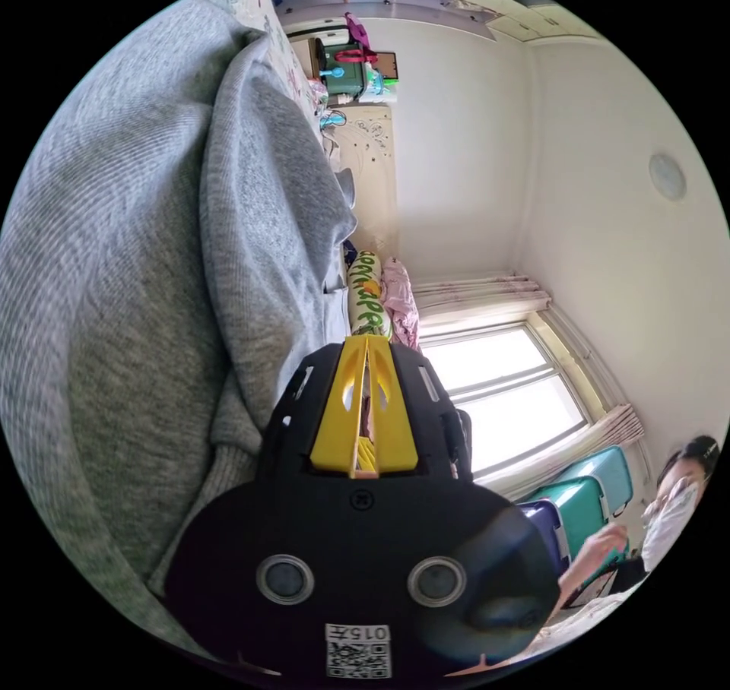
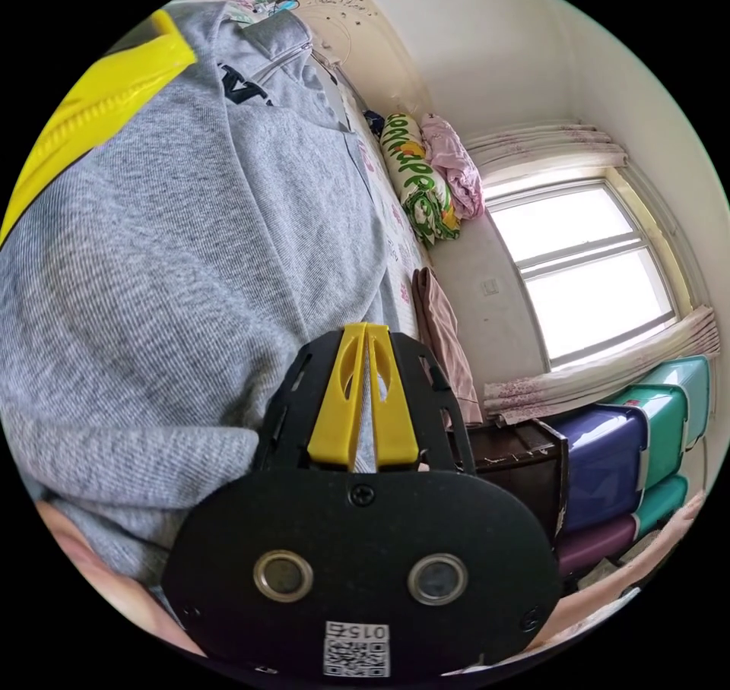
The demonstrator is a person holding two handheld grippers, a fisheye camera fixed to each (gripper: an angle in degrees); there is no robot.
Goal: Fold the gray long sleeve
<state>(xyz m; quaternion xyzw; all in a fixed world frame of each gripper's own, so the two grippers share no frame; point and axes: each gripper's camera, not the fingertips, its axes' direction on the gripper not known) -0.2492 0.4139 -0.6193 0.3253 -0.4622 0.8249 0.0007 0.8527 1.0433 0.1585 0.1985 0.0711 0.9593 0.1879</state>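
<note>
My left hand-held gripper (image 1: 367, 340) was clenched, its yellow jaws together at the tips with no cloth between them, the gray long sleeve (image 1: 152, 280) bunched just beside it. My right hand-held gripper (image 2: 366, 330) was likewise pinched together, its tips against that same gray garment on the bed (image 2: 395, 242).

The gray knitted long sleeve (image 2: 175, 242) lies spread on the flower-printed bed sheet (image 2: 395, 245). Beyond it a green-lettered bolster pillow (image 2: 414, 181) sits beside a crumpled pink blanket (image 2: 454, 162), under the window (image 2: 585, 264). Stacked plastic storage boxes (image 2: 631, 447) stand below that window.
</note>
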